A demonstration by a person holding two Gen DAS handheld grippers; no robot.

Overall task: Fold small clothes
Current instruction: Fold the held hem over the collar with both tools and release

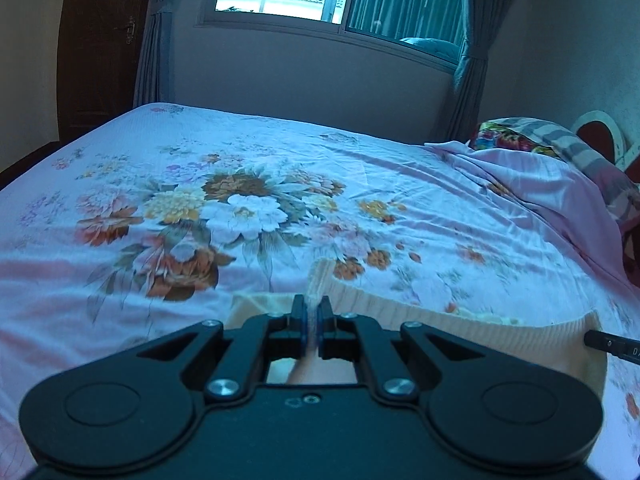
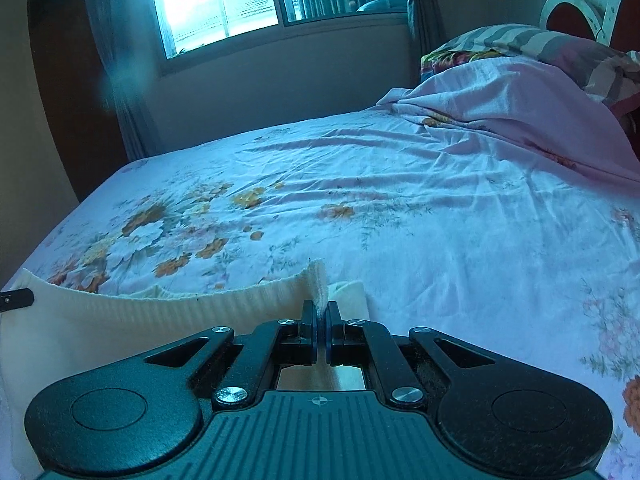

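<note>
Both jaws are clamped on the cream knit garment (image 2: 132, 320): left gripper (image 1: 313, 320) and right gripper (image 2: 320, 320) pinch opposite ends, its hem stretched between them across the frame bottom, above the bed (image 2: 400, 208).

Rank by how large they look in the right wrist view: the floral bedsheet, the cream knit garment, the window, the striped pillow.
1. floral bedsheet, by far the largest.
2. cream knit garment, though its nearness to the camera inflates it.
3. window and striped pillow look alike in size; both lie far away, so they stay unranked.
</note>
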